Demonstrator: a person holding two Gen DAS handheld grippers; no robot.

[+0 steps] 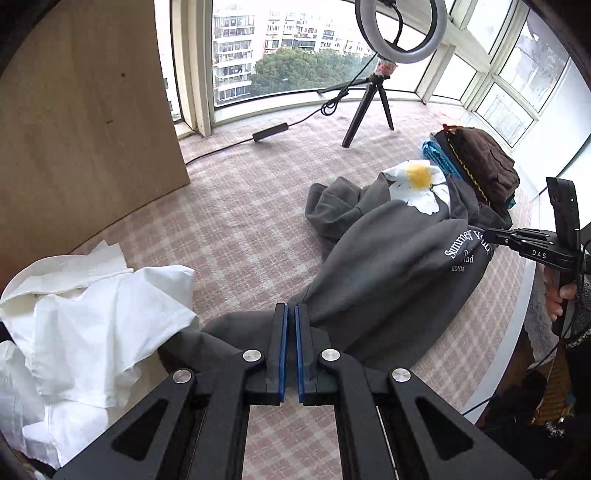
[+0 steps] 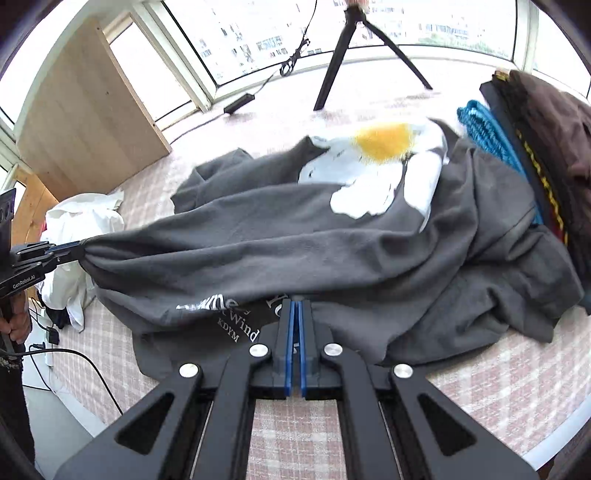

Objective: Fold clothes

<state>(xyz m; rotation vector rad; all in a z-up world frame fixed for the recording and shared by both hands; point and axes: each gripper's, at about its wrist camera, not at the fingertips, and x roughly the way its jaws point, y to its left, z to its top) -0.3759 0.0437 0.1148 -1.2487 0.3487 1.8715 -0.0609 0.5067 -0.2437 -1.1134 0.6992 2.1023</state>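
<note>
Fabric dominates both views: a dark grey fleece sweatshirt [image 2: 295, 236] with a large white-and-yellow daisy print and white lettering lies crumpled across the pink-and-white checked surface [image 1: 236, 229], stretched into a taut ridge between the two grippers and lifted slightly at both pinched ends. Its far end bunches against a stack of folded clothes [image 2: 535, 122] in brown, black and blue. The left gripper [image 1: 290, 314] has its blue-padded fingers nearly together with a gathered corner of the sweatshirt clamped between them. The right gripper [image 2: 296, 314] is likewise closed on the grey cloth, beside the printed lettering.

The left wrist view takes in the black-legged tripod with a ring light [image 1: 400, 29] at the window, a black cable with an inline box [image 1: 269, 132] trailing over the surface, a light wooden panel [image 1: 81, 122] on the left, and crumpled white garments [image 1: 85, 325] close beside the left gripper. It also catches the right gripper from the side, held by a hand [image 1: 557, 295].

The right wrist view cuts off the ring light, showing only the tripod legs, but gives the daisy print full on, the blue knit in the stack, and the left gripper from the side, pinching the sweatshirt's pointed end.
</note>
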